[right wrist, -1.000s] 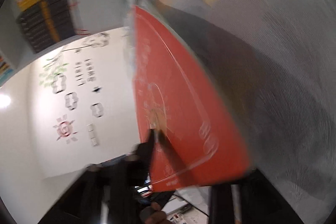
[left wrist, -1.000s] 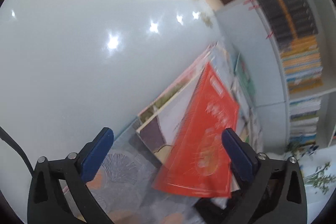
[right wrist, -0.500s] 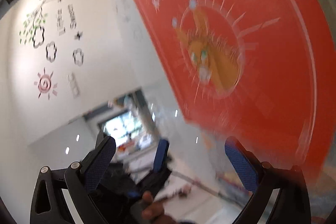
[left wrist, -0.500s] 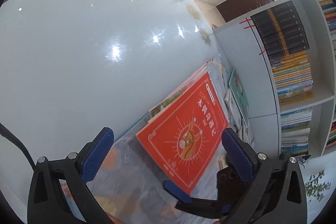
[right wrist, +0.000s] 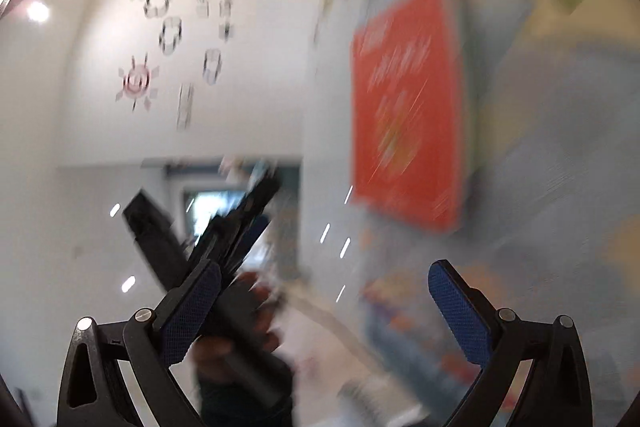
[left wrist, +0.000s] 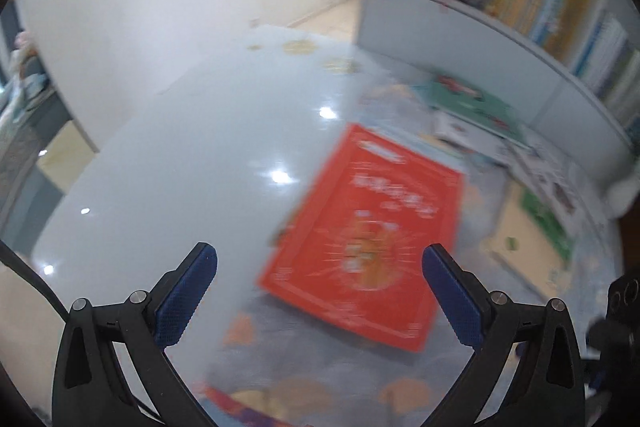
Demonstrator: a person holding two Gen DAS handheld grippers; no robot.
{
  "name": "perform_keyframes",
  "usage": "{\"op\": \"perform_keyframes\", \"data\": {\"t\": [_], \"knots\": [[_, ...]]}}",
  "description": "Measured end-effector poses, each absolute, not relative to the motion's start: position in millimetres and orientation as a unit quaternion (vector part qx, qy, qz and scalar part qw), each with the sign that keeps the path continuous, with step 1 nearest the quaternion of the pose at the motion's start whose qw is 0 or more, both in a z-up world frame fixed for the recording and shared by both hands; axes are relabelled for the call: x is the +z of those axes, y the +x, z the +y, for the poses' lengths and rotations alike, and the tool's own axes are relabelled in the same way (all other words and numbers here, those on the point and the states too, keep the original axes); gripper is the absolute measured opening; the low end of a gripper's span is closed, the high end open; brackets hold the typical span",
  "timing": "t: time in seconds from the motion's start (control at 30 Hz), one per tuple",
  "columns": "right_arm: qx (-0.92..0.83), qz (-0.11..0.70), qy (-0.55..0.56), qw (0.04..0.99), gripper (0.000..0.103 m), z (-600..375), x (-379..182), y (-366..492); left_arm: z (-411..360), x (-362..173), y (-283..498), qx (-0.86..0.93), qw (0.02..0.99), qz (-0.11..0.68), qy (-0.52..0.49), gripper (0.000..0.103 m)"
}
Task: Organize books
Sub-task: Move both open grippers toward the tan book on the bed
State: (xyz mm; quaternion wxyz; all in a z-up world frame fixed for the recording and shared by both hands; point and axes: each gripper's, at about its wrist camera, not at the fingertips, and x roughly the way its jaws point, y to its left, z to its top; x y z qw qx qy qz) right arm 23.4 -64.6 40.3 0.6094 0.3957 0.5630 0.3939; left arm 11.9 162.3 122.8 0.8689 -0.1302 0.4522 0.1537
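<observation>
Glossy white tabletop [left wrist: 192,155] is seen bare left of the red book [left wrist: 368,243], which lies flat beyond both the left gripper [left wrist: 320,279] and the right gripper [right wrist: 324,301], each spread wide and empty.

A shiny white table [left wrist: 192,147] was seen, with a patterned cloth [left wrist: 320,371] spread over its near part. A red book [left wrist: 368,239] was laid flat on the cloth. More books [left wrist: 472,107], perhaps a loose pile, were blurred along the far side.
</observation>
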Motion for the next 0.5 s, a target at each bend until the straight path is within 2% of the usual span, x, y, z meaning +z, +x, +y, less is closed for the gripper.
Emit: {"op": "perform_keyframes", "data": {"t": [0.33, 0.5], "knots": [[0.240, 0.488, 0.450, 0.709, 0.103, -202.2, 60.6, 33.8, 77.9, 123.0, 34.2, 0.103, 0.878, 0.463, -0.066, 0.102], [0.161, 0.477, 0.463, 0.729, 0.103, -268.1, 53.2, 16.6, 53.3, 121.9, 49.5, 0.078, 0.879, 0.463, -0.080, 0.102]]}}
